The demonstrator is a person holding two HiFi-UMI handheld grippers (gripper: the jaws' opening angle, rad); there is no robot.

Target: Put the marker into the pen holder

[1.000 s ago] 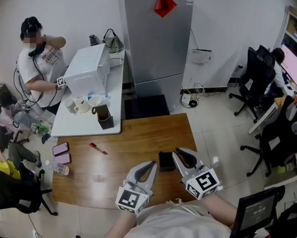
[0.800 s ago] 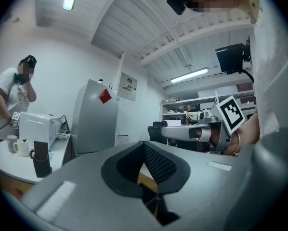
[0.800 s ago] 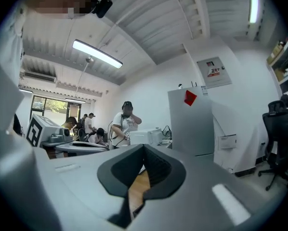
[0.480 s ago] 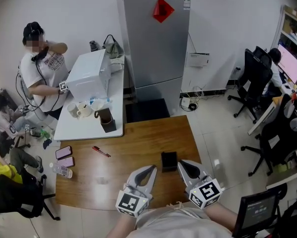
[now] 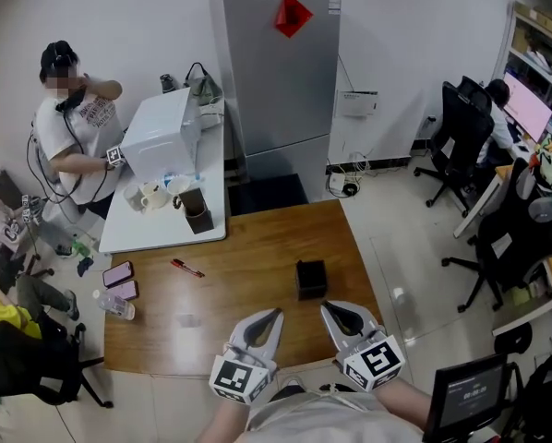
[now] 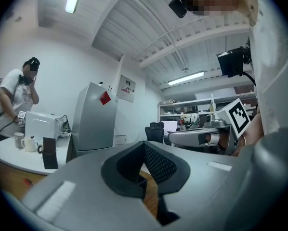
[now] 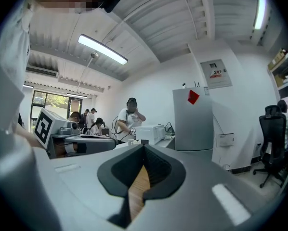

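Note:
The red marker (image 5: 186,268) lies on the wooden table (image 5: 248,247), left of centre and far from both grippers. A black square pen holder (image 5: 310,279) stands upright near the table's middle right. My left gripper (image 5: 269,317) hovers over the near edge, shut and holding nothing; its tips (image 6: 145,146) meet in the left gripper view. My right gripper (image 5: 337,313) sits just below the pen holder, apart from it, also shut and holding nothing (image 7: 144,148). Each gripper view shows the other gripper beside it.
Two phones (image 5: 119,281) and a water bottle (image 5: 113,306) lie at the table's left edge. A white table (image 5: 165,233) behind carries a white appliance (image 5: 161,137), mugs and a black container (image 5: 198,218). A person (image 5: 73,127) stands there. A grey fridge (image 5: 276,72) is behind, office chairs (image 5: 461,146) at right.
Both grippers have drawn back toward the table's near edge, leaving a gap between the right gripper and the pen holder. The marker has not moved.

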